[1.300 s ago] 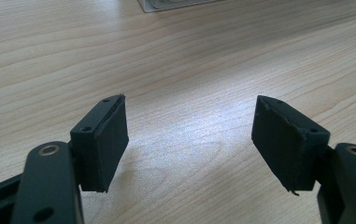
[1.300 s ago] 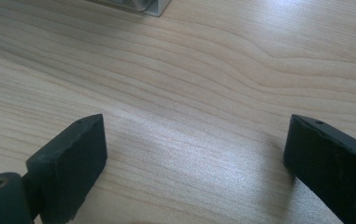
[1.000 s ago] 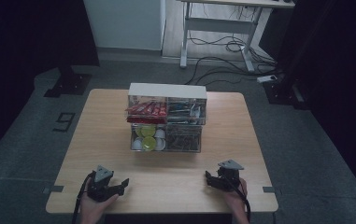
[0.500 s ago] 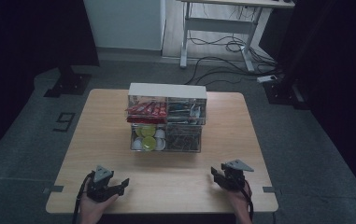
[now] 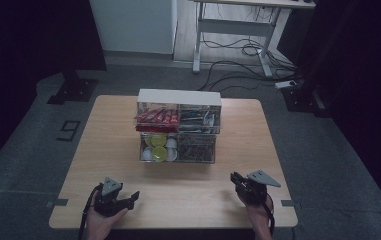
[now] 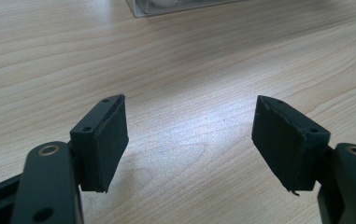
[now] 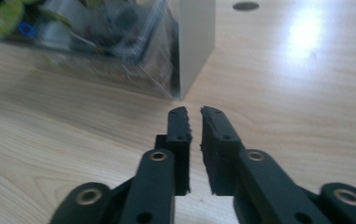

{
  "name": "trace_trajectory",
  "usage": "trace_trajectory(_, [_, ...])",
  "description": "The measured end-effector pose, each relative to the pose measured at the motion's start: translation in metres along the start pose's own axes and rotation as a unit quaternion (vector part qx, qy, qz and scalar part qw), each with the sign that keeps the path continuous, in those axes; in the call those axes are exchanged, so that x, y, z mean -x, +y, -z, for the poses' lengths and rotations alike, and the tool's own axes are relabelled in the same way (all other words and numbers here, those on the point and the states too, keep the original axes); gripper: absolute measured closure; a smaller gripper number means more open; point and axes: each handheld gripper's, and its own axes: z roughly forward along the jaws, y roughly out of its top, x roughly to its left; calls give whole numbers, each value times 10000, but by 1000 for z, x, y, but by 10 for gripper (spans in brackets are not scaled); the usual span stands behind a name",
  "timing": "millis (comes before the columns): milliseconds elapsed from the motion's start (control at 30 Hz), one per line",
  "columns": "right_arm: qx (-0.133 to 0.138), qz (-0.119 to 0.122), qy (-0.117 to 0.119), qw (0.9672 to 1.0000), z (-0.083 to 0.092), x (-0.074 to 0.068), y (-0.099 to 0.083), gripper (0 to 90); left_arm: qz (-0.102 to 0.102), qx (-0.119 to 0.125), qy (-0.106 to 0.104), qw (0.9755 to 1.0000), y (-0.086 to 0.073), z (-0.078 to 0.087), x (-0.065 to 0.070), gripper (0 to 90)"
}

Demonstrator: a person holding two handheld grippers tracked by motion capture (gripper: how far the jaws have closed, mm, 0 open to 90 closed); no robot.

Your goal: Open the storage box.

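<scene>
Evidently nothing is held yet: the clear drawer organizer point(image 5: 179, 131) stands mid-bench, well ahead of both hands. The right gripper point(image 7: 194, 122) has just been closing its jaws on nothing, now nearly together; the left gripper point(image 6: 189, 135) rests wide. Next comes a reach forward to a drawer front.

Light wooden table point(image 5: 238, 195) with pale grain, rounded corners, set on grey floor point(image 5: 23, 165). Standing directly on it, toward the far middle — a clear plastic drawer organizer point(image 5: 179, 125) with a white top, two tiers of two compartments. Upper left compartment packed with red packets, upper right with dark mixed items; lower left with round yellow-green and white pieces, lower right with a dark tangle too small to tell. Near half of the tabletop bare wood. Small dark round mark point(image 7: 245, 6) on the wood beyond the organizer — seen in the right gripper view.
</scene>
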Motion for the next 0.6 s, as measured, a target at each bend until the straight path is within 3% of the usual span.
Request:
trace_trajectory(367, [238, 108, 329, 9991, 7, -12, 15, 883, 23, -74, -7, 10000, -2, -7, -2, 275])
trace_trajectory(600, [286, 132, 531, 9981, 2, -26, 21, 887, 24, -19, 7, 10000, -2, -4, -1, 275])
